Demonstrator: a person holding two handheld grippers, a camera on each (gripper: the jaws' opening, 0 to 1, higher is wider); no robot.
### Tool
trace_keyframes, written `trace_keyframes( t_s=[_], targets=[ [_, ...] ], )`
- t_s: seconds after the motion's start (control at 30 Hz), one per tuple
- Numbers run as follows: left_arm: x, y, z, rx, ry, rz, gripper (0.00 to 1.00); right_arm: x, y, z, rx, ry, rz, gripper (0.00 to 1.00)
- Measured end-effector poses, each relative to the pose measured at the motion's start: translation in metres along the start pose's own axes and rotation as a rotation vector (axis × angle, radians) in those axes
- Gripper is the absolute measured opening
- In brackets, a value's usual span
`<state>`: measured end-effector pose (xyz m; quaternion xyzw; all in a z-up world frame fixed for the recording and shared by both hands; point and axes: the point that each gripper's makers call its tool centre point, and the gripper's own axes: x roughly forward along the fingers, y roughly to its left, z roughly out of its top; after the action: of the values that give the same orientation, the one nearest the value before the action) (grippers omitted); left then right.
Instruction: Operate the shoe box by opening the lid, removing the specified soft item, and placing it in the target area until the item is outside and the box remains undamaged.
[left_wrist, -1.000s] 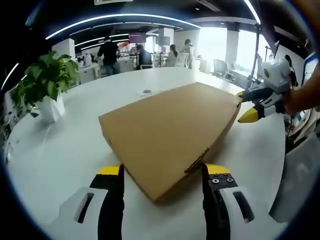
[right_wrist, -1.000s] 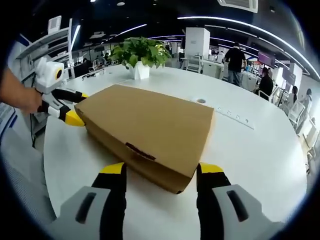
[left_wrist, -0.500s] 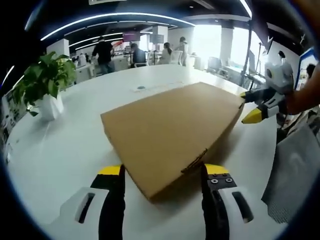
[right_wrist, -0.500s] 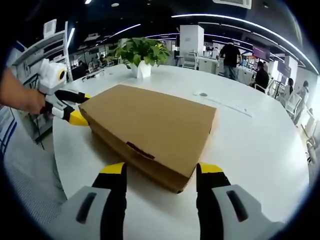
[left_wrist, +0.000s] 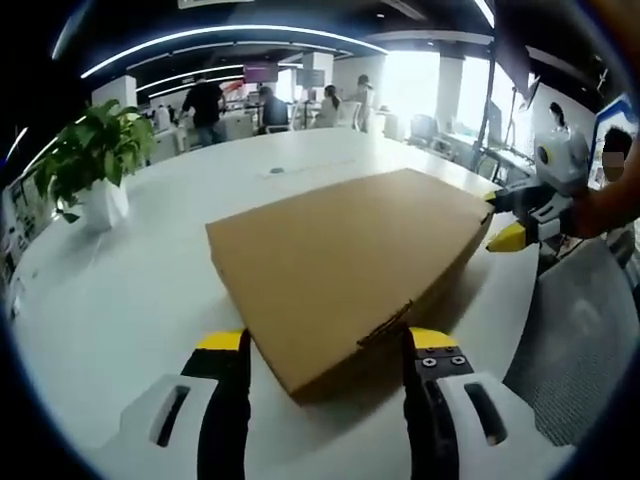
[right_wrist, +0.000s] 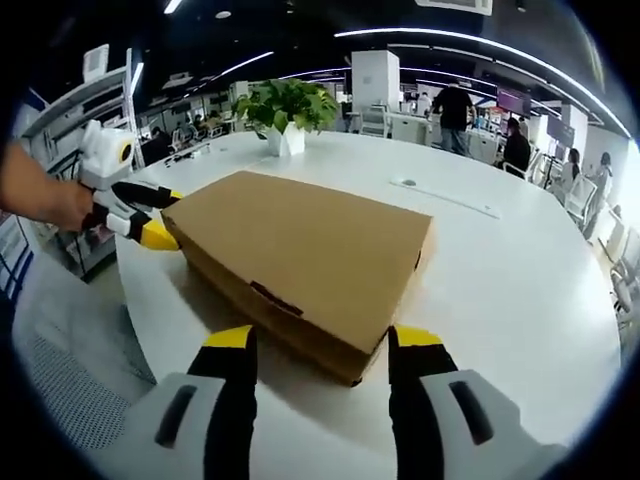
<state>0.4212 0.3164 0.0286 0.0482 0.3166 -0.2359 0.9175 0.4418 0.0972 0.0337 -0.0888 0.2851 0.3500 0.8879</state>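
Note:
A closed brown cardboard shoe box (left_wrist: 340, 255) lies flat on the white table (left_wrist: 130, 300), a tab slot on its near side. My left gripper (left_wrist: 325, 340) is open, its yellow-tipped jaws on either side of the box's near corner. The right gripper (left_wrist: 518, 222) comes in from the right at the far corner, held by a hand. In the right gripper view the same box (right_wrist: 310, 245) lies lid down. My right gripper (right_wrist: 322, 340) is open astride its near corner. The left gripper (right_wrist: 140, 215) stands open at the box's left corner.
A potted green plant (left_wrist: 90, 165) (right_wrist: 285, 105) stands on the table beyond the box. A grey mesh chair (left_wrist: 570, 330) (right_wrist: 70, 370) sits at the table's edge. A small round grommet (right_wrist: 405, 182) is set in the tabletop. People stand at desks far behind.
Both views have shifted slightly with the hands. The box stays closed and in place, and both grippers stay open at opposite corners.

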Motion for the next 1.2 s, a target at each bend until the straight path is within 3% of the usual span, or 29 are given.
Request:
trace_keyframes(
  t_s=[0.33,0.67,0.97,1.2],
  targets=[
    [0.006,0.002,-0.010,-0.013,0.030,-0.007,0.61,0.010,-0.006,-0.007,-0.069,0.024,0.007,0.47],
    [0.007,0.001,-0.010,-0.014,0.034,-0.002,0.60,0.011,-0.006,-0.005,-0.067,0.029,0.019,0.47],
    [0.000,0.000,-0.003,-0.032,0.019,0.000,0.61,0.006,-0.002,0.001,-0.058,0.023,0.020,0.49],
    [-0.011,-0.003,0.011,-0.038,-0.018,0.000,0.61,-0.001,-0.001,0.011,-0.061,0.003,0.015,0.49]
  ],
)
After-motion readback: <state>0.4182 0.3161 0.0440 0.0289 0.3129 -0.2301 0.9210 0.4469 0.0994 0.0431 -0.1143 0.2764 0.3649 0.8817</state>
